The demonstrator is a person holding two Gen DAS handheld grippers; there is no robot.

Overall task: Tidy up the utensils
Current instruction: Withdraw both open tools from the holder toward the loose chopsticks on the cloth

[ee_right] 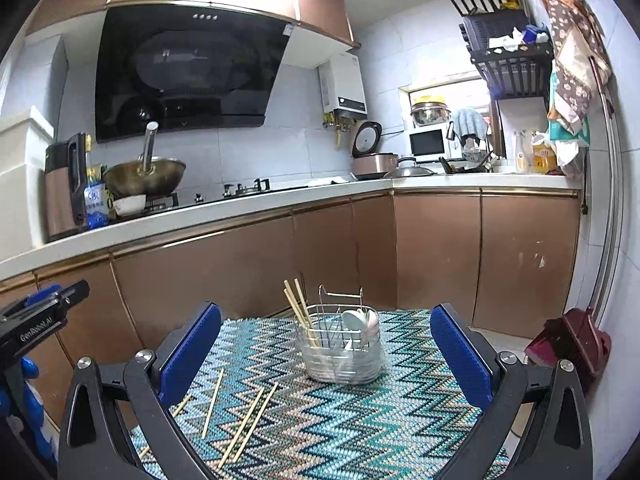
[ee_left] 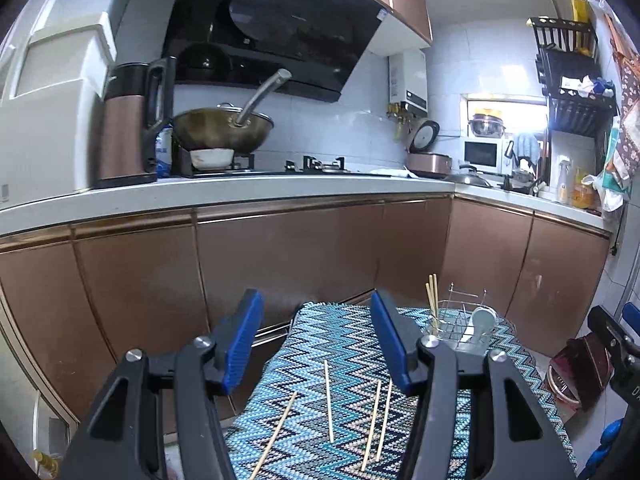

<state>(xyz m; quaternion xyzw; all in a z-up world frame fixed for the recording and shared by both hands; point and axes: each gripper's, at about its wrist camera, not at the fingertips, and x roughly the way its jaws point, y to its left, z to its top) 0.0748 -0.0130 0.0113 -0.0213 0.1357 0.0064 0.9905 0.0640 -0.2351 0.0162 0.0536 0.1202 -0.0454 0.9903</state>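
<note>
- We hold our left tongs (ee_left: 316, 336) above the near end of a small surface covered by a zigzag cloth (ee_left: 344, 364); the blue pads are spread apart with nothing between them.
- Our right tongs (ee_right: 326, 352) are spread wider still and empty, hovering over the same cloth (ee_right: 360, 412) and pointed toward the wire caddy (ee_right: 342, 350).
- The caddy stands upright on the far part of the cloth; in the left wrist view it sits right of the right pad (ee_left: 460, 326).
- Several chopsticks (ee_right: 298, 308) stand tilted in the caddy's left compartment, their tips sticking up above the rim; the left view shows them too (ee_left: 432, 294).
- Pale spoons (ee_right: 358, 320) lean in the right compartment, bowls upward; we cannot tell their exact number.
- Four loose chopsticks (ee_left: 329, 400) lie flat on the cloth near us, roughly pointing away from us, apart from the caddy. Two of them lie side by side (ee_right: 250, 424); the other two lie separately to their left.
- The left tool's body (ee_right: 36, 320) shows at the left edge of the right view, gripped by a blue-gloved hand (ee_right: 30, 396).
- Behind the surface runs a kitchen counter (ee_right: 240, 212) with copper-coloured cabinets (ee_left: 280, 252), a wok (ee_left: 222, 128) on the hob and a kettle (ee_left: 128, 120) beside it.
</note>
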